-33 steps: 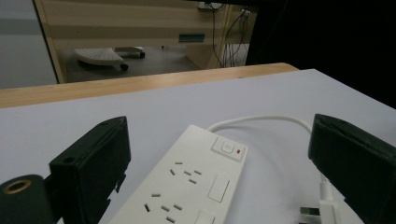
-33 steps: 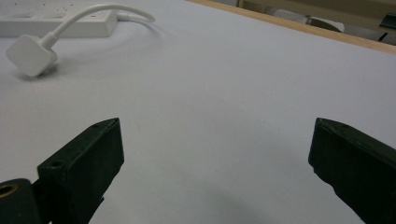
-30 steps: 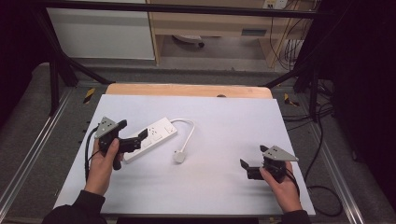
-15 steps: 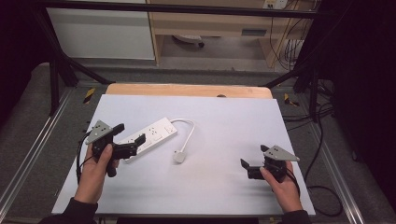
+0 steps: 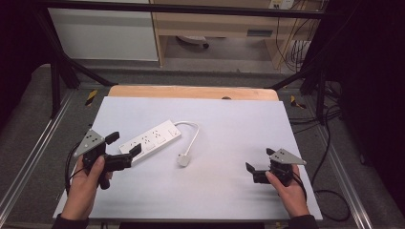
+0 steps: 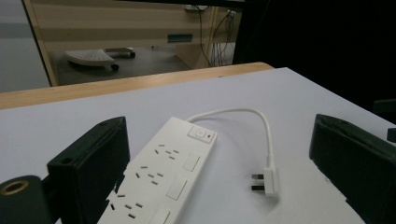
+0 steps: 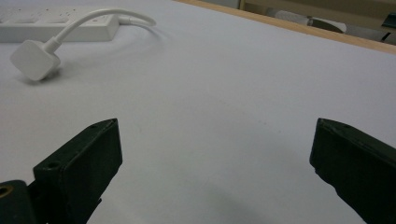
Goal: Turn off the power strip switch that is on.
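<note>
A white plastic power strip [image 5: 152,141] lies diagonally on the pale grey table top [image 5: 229,119], its short white cable [image 5: 192,135] curling to a white square plug [image 5: 183,159] beside it. The left gripper [image 5: 125,145] stands at the strip's near end, jaws spread wide and empty; the right gripper [image 5: 260,163], likewise agape, rests well apart near the table's right edge.

White-topped table [image 5: 229,191] with a bare wooden strip along the far edge. Lying flat on it, a white power strip [image 5: 152,141], short cable [image 5: 193,133] curling to its plug [image 5: 183,160].
</note>
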`<state>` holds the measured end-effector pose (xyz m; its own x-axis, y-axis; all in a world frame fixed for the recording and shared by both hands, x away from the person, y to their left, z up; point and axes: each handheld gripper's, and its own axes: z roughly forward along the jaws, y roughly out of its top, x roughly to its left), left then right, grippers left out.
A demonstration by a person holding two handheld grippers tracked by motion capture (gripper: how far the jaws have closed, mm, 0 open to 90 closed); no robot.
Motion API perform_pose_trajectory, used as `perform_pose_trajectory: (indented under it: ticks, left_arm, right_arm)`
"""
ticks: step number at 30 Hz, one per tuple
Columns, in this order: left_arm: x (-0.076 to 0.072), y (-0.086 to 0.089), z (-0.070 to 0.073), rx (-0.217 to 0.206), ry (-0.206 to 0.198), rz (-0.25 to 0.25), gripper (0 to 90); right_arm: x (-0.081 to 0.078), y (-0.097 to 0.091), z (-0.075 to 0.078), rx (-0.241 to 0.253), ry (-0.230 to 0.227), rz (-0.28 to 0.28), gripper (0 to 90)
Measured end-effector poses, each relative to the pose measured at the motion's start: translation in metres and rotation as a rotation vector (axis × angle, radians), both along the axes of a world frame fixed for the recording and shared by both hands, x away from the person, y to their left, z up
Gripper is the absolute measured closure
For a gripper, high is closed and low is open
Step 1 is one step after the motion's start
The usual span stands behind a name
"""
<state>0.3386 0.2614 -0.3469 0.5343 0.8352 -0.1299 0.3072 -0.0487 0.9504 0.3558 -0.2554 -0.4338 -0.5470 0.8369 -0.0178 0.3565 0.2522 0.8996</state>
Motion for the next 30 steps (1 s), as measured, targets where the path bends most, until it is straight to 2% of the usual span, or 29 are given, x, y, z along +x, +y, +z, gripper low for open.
perform_pose_trajectory:
  ticks: [13,20,25,28,30]
  left_arm:
    - [-0.013,0.022,-0.010,-0.017,0.015,0.028,4.9]
    - [-0.023,0.034,-0.024,-0.018,0.031,0.040,4.9]
    - [-0.027,0.037,-0.032,-0.029,0.034,0.039,4.9]
    - [-0.027,0.036,-0.036,-0.013,0.044,0.036,5.0]
    - [-0.027,0.035,-0.039,-0.018,0.051,0.033,5.3]
  right_arm:
    - [0.000,0.000,-0.001,-0.006,0.001,0.002,2.8]
    - [0.000,0.000,-0.001,-0.009,-0.001,0.002,2.7]
    - [0.000,0.001,-0.001,-0.009,0.000,0.000,2.8]
    - [0.000,0.000,-0.001,-0.010,-0.001,0.000,2.7]
    - [0.000,0.000,0.000,-0.010,-0.001,-0.001,2.8]
